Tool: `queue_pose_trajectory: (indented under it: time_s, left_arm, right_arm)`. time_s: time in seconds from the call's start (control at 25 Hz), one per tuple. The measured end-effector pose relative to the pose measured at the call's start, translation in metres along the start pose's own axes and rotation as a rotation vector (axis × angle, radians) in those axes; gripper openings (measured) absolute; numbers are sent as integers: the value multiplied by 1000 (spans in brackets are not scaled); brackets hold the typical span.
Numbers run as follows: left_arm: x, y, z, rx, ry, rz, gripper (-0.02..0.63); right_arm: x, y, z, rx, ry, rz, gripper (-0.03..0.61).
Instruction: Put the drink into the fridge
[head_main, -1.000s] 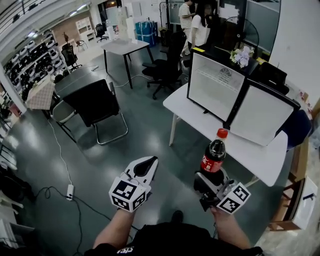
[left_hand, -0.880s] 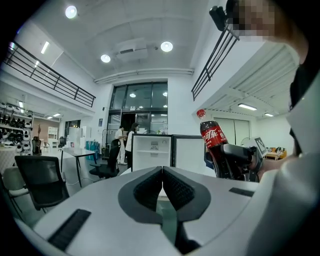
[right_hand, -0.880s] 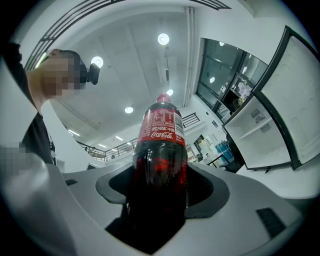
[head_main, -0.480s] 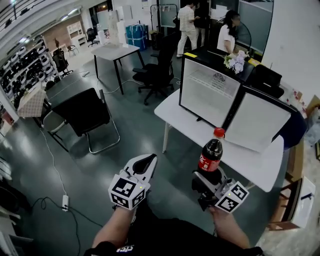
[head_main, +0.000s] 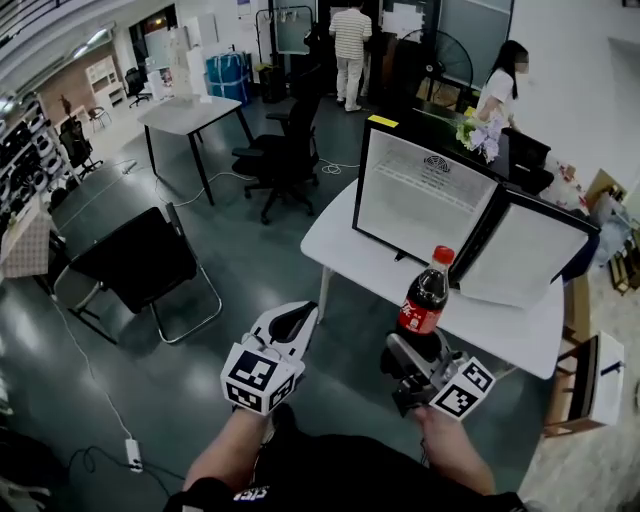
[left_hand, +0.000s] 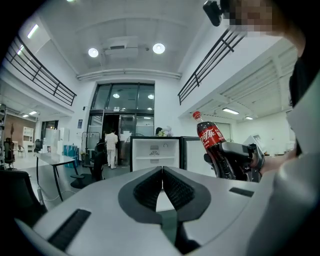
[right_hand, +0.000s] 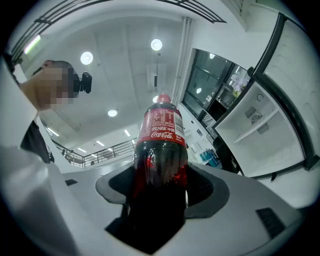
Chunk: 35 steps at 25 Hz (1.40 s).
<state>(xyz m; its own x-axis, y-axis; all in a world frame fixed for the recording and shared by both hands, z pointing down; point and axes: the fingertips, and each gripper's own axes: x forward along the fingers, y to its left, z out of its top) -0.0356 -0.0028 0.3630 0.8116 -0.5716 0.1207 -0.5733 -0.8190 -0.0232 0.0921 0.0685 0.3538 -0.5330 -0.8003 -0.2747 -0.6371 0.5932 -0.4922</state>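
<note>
A cola bottle (head_main: 426, 296) with a red cap and label stands upright in my right gripper (head_main: 418, 350), which is shut on its lower body. In the right gripper view the bottle (right_hand: 161, 150) fills the gap between the jaws of the right gripper (right_hand: 160, 192). The small fridge (head_main: 425, 195) sits on a white table (head_main: 340, 232) just ahead, its door (head_main: 525, 250) swung open to the right and its white inside bare. My left gripper (head_main: 298, 320) is shut and holds nothing, left of the bottle. From the left gripper (left_hand: 161, 182) I see the fridge (left_hand: 154, 155) and the bottle (left_hand: 210, 137).
A black chair (head_main: 135, 262) stands on the floor to the left, an office chair (head_main: 280, 160) farther back. A person (head_main: 505, 85) stands behind the fridge near flowers (head_main: 480, 135); another person (head_main: 350, 40) stands at the back. A wooden stool with a white bag (head_main: 592, 385) is at right.
The fridge and table have come closer and lower in the head view. My right gripper keeps the bottle upright. The person behind the fridge has moved to the right.
</note>
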Motion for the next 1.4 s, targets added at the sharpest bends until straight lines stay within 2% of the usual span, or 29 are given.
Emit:
queue_pose_trajectory:
  time_s: [0.28, 0.48, 0.68, 0.92, 1.04, 1.2, 1.4]
  left_arm:
    - [-16, 140, -6, -22, 9, -68, 18]
    - [-9, 193, -15, -36, 23, -121, 18]
    - [30, 206, -20, -41, 33, -215, 18]
    - [91, 204, -36, -48, 71, -303, 18]
    - [129, 207, -44, -53, 84, -307, 18]
    - [179, 203, -37, -55, 82, -313, 18]
    - [244, 198, -26, 12, 124, -302, 18]
  right_arm:
    - [116, -2, -33, -4, -52, -91, 298]
    - [166, -3, -55, 0, -42, -130, 298]
    - [185, -29, -58, -22, -40, -197, 298]
    - [179, -86, -51, -58, -42, -289, 298]
    - [173, -120, -47, -71, -21, -323, 298]
    - [163, -167, -30, -78, -20, -340, 298]
    - [151, -236, 0, -96, -40, -337, 298]
